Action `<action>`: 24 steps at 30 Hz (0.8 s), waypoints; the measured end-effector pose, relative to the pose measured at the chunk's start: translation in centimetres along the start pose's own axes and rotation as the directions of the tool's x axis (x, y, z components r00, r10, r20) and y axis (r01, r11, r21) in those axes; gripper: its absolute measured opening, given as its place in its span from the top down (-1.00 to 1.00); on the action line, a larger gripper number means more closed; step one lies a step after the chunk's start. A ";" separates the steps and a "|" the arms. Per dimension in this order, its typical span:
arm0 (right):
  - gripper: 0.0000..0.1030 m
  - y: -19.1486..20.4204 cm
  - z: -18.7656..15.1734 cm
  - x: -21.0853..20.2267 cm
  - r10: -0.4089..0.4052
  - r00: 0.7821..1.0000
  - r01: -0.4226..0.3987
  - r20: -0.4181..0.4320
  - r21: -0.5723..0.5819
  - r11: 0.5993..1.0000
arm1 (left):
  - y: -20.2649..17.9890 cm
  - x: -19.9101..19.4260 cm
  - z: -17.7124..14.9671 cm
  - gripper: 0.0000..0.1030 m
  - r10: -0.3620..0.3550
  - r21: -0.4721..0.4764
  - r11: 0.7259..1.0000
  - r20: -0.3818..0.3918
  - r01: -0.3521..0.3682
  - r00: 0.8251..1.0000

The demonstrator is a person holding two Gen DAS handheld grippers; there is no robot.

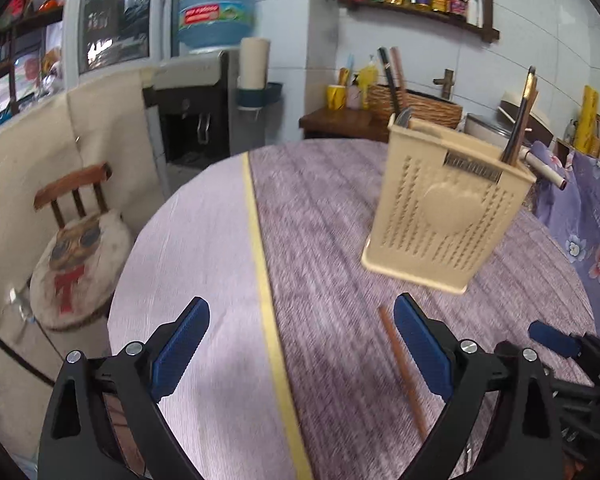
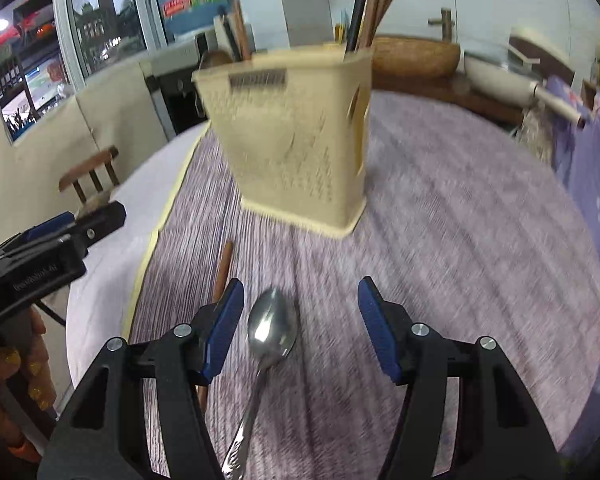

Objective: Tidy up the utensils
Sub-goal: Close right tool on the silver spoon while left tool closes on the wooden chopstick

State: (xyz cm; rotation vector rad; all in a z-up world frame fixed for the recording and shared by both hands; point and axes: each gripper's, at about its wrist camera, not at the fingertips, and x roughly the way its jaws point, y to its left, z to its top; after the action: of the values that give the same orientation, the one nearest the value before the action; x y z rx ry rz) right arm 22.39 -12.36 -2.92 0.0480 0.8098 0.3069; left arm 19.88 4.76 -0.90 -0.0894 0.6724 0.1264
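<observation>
The spoon [image 2: 272,326] lies lengthwise between the open right gripper [image 2: 300,328], bowl ahead; the open left gripper [image 1: 300,344] flanks the chopstick [image 1: 404,372]

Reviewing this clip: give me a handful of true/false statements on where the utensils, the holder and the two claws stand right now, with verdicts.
1. A metal spoon lies on the table between the right claw's open jaws. True.
2. The beige utensil holder is empty. False: chopsticks stand in it.
3. The left claw is shut on a chopstick. False: its jaws are wide open with nothing gripped; a brown chopstick lies on the table near its right finger.
4. The holder stands upright on the purple tablecloth. True.
5. The spoon's bowl points away from the holder. False: the bowl faces the holder, with the handle toward the camera.
</observation>
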 end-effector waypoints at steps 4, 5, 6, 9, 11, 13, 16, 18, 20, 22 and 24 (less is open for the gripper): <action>-0.15 1.1 -1.7 1.5 -0.024 0.999 0.024 -0.046 0.001 1.000 | 1.2 -0.3 -1.3 -0.79 0.044 -0.011 0.999 -0.012 -0.044 0.999; -0.14 1.3 -1.9 1.8 -0.026 0.998 0.025 -0.053 -0.002 1.000 | 1.4 -0.4 -1.7 -0.79 0.045 -0.014 0.999 -0.013 -0.045 0.999; -0.14 1.6 -2.1 2.0 -0.028 0.998 0.028 -0.059 -0.006 1.000 | 1.6 -0.6 -1.8 -0.79 0.048 -0.017 0.999 -0.013 -0.048 0.999; -0.08 2.2 -2.4 2.7 -0.063 0.996 0.061 -0.070 -0.027 0.998 | 2.4 -0.8 -2.2 -0.79 0.059 -0.028 0.998 -0.013 -0.059 0.998; -0.03 2.4 -2.6 3.1 -0.066 0.994 0.065 -0.088 -0.021 0.998 | 2.8 -0.8 -2.5 -0.79 0.057 -0.040 0.998 -0.017 -0.057 0.998; -0.01 2.7 -2.7 3.5 -0.075 0.992 0.072 -0.103 -0.030 0.997 | 3.2 -0.8 -2.8 -0.79 0.051 -0.051 0.997 -0.024 -0.052 0.998; 0.00 3.3 -2.8 3.8 -0.102 0.989 0.097 -0.106 -0.053 0.994 | 3.6 -0.7 -3.0 -0.79 0.038 -0.067 0.997 -0.033 -0.040 0.999; 0.02 3.4 -2.7 4.0 -0.112 0.988 0.106 -0.107 -0.057 0.993 | 3.6 -0.7 -3.1 -0.79 0.039 -0.068 0.997 -0.033 -0.041 0.999; 0.08 3.4 -2.5 4.2 -0.124 0.987 0.118 -0.102 -0.061 0.991 | 3.6 -0.7 -3.2 -0.79 0.039 -0.063 0.997 -0.035 -0.041 0.999; 0.12 3.3 -2.4 4.5 -0.126 0.987 0.121 -0.097 -0.060 0.991 | 3.4 -0.6 -3.2 -0.79 0.038 -0.060 0.997 -0.037 -0.040 0.999; 0.20 3.3 -2.2 4.6 -0.127 0.987 0.122 -0.093 -0.061 0.991 | 3.3 -0.4 -3.3 -0.79 0.036 -0.056 0.998 -0.042 -0.038 0.998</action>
State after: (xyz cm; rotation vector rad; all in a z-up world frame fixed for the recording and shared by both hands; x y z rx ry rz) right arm 22.97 -8.05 -7.15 -0.0692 0.8965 0.2140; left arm 17.04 7.60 -3.34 -0.1344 0.7118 0.1795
